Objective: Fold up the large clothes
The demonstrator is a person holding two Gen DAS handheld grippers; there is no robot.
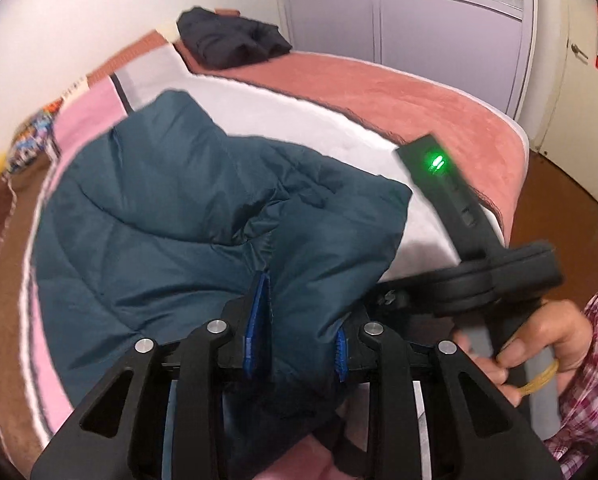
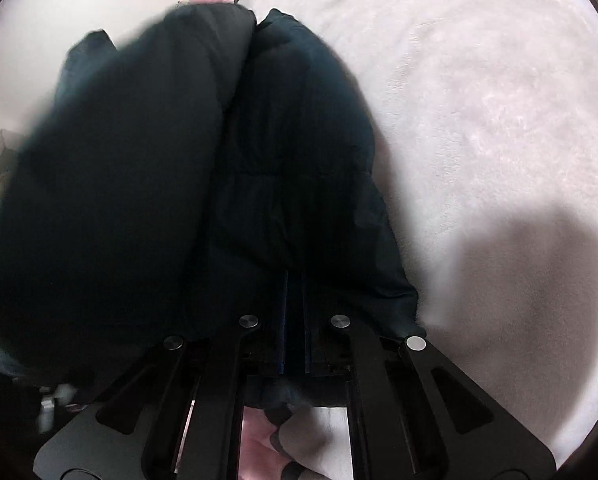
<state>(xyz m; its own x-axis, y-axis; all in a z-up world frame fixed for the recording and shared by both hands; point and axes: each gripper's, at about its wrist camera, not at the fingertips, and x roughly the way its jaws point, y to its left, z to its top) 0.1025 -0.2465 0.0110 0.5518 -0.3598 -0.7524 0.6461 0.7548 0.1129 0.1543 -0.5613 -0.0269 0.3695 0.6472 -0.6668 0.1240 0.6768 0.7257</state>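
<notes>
A dark teal puffer jacket (image 1: 171, 216) lies bunched on a white blanket (image 1: 299, 120) on the bed. My left gripper (image 1: 299, 344) is shut on a thick fold of the jacket, its blue pads (image 1: 255, 344) pressed into the cloth. The right gripper's black body (image 1: 495, 276) shows at the right of the left wrist view, held in a hand. In the right wrist view the jacket (image 2: 291, 160) looks almost black and fills the left and centre. My right gripper (image 2: 293, 320) is shut on its edge, the fingers (image 2: 281, 320) close together with cloth between them.
A dark garment (image 1: 231, 36) lies folded at the far end of the pink bedspread (image 1: 379, 88). A lilac wardrobe (image 1: 419, 20) stands behind the bed. Pink and grey cloth (image 1: 99, 104) lies at the left. White blanket (image 2: 479, 120) spreads right of the jacket.
</notes>
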